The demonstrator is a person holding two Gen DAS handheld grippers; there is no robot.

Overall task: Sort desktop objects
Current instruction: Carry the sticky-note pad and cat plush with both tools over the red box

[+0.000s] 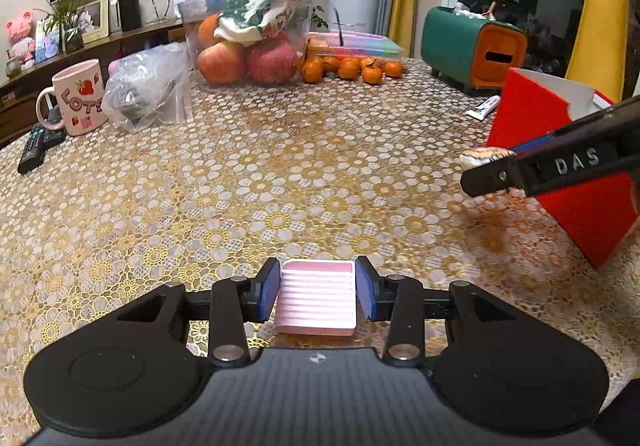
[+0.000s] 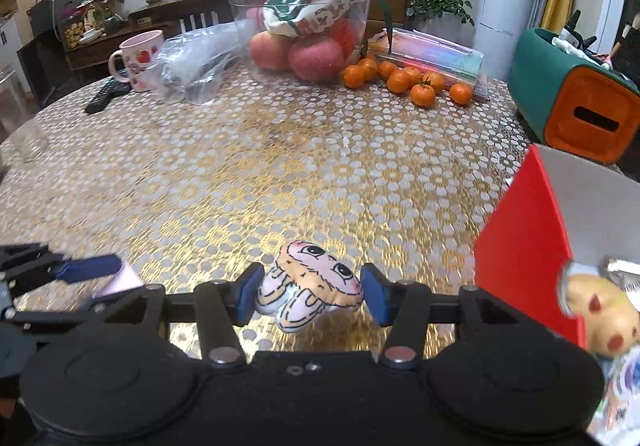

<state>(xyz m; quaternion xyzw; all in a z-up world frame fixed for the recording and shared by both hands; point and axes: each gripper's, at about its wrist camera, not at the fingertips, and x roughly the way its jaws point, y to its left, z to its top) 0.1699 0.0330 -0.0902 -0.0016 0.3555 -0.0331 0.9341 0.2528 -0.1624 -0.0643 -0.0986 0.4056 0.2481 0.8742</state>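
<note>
My left gripper [image 1: 316, 288] is shut on a pink ribbed block [image 1: 317, 302], held above the gold-patterned tablecloth [image 1: 280, 174]. My right gripper [image 2: 310, 292] is shut on a small plush rabbit toy [image 2: 310, 286], its blue pads pressing both sides. In the left wrist view the right gripper [image 1: 492, 166] comes in from the right with the plush toy [image 1: 482, 157] at its tip, in front of a red box [image 1: 528, 110]. The red box [image 2: 520, 250] stands at the right in the right wrist view, open on top, with a small yellow toy [image 2: 600, 310] inside. The left gripper [image 2: 80, 270] shows at the left edge.
At the table's far side are a clear bin of apples [image 1: 248, 58], several tangerines [image 1: 352, 68], a strawberry mug [image 1: 78, 98], a plastic bag [image 1: 148, 86], remote controls [image 1: 38, 144], a green and orange case [image 1: 472, 46] and a small tube [image 1: 484, 108].
</note>
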